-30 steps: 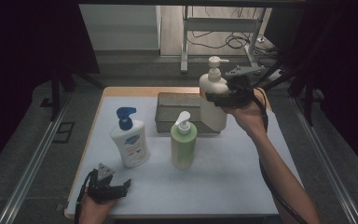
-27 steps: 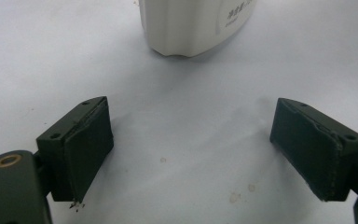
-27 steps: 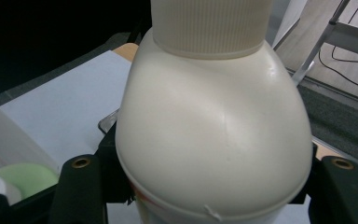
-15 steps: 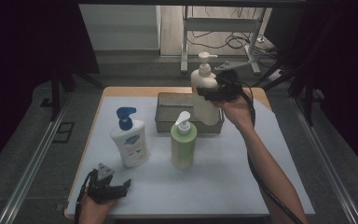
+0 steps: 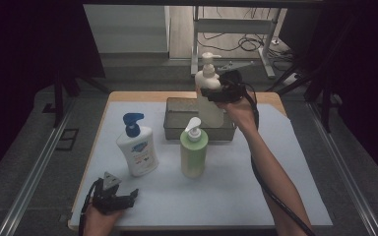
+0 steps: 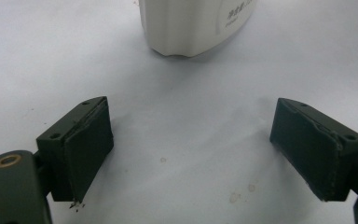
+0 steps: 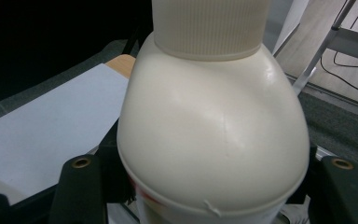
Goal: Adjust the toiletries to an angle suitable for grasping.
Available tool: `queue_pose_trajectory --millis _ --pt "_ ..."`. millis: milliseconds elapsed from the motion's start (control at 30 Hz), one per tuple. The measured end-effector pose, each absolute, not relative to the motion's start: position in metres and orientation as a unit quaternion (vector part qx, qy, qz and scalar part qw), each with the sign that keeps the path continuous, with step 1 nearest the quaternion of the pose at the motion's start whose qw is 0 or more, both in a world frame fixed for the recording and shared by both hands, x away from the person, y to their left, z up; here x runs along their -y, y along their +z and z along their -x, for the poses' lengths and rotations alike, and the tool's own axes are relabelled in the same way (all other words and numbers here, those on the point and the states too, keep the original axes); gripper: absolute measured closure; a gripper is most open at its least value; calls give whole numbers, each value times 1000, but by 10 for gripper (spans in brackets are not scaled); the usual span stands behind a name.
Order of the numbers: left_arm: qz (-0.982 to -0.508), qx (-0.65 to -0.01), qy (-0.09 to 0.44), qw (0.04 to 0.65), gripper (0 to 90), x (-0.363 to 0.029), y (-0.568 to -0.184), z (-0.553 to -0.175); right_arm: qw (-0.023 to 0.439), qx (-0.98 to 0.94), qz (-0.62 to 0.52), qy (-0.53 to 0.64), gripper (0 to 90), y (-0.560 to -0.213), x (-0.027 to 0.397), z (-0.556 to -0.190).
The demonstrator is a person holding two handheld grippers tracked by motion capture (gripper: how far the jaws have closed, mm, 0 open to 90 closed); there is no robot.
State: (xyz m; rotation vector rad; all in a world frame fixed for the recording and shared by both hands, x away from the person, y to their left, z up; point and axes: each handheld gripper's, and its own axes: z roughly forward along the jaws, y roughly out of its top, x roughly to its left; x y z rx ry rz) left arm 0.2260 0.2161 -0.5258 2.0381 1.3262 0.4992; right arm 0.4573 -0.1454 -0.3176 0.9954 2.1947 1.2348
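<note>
Clamping the cream pump bottle (image 5: 207, 93), the right tool (image 5: 215, 93) had carried it leftward over the grey basket (image 5: 177, 129), nearly ready to lower.

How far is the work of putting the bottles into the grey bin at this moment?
Done: nothing lies in the grey bin yet. In hand: the right gripper holds the cream pump bottle above the bin. Left: the white bottle with blue pump and the green bottle stand on the mat; the left gripper is open.

cream pump bottle (image 5: 207, 93) upright over tray (image 5: 177, 129)
</note>
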Motion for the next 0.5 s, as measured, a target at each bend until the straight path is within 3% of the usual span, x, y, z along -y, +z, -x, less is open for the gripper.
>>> queue_pose_trajectory --millis 500 --pt "-777 -506 188 322 125 -216 -526 -226 218 -788 -360 450 370 -336 120 -478"
